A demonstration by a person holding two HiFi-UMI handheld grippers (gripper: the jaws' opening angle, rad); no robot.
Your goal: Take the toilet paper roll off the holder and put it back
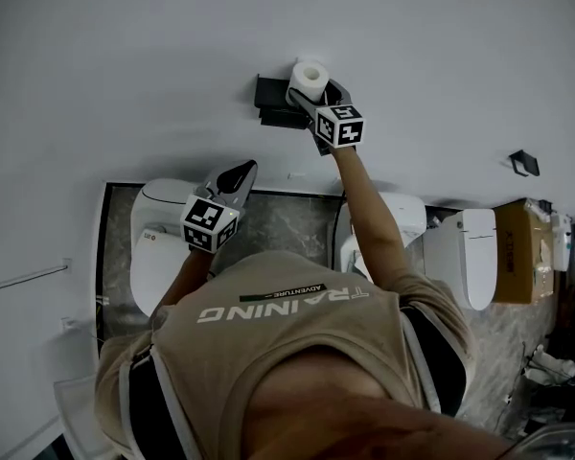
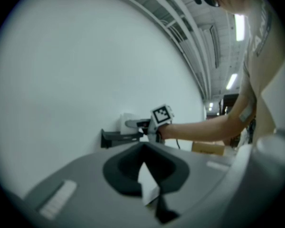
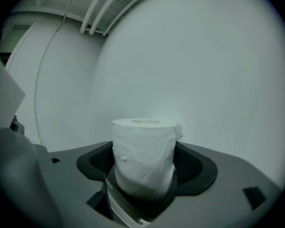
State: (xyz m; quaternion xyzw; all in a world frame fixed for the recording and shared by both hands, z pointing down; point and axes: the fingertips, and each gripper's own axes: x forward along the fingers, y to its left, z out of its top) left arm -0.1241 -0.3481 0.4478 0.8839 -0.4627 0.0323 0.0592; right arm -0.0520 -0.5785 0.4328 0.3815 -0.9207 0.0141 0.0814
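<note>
The right gripper [image 1: 309, 102] was clamped on the single toilet paper roll [image 1: 310, 75]. In the right gripper view its two jaws pressed against either side of the roll's lower half, and the roll stood upright between them with its hollow core facing up. The roll sat at top centre of the head view, close to the white wall [image 1: 125, 56] and right by the one black holder [image 1: 276, 103]. Whether it touched the holder could not be told. In the left gripper view the roll showed as a white block just over the holder's dark arm.

The left gripper [image 1: 238, 173] hung lower and to the left of centre in the head view. Its jaws were drawn together to a point with nothing between them, well apart from the roll.

Further out, three white toilets stood in a row under the wall: one at the left [image 1: 158, 238], one in the middle [image 1: 402, 214] partly behind the person's right arm, and one at the right [image 1: 465, 257]. One cardboard box [image 1: 520, 252] stood beside the right-hand toilet. One small black fitting [image 1: 524, 163] sat on the wall at the right.
</note>
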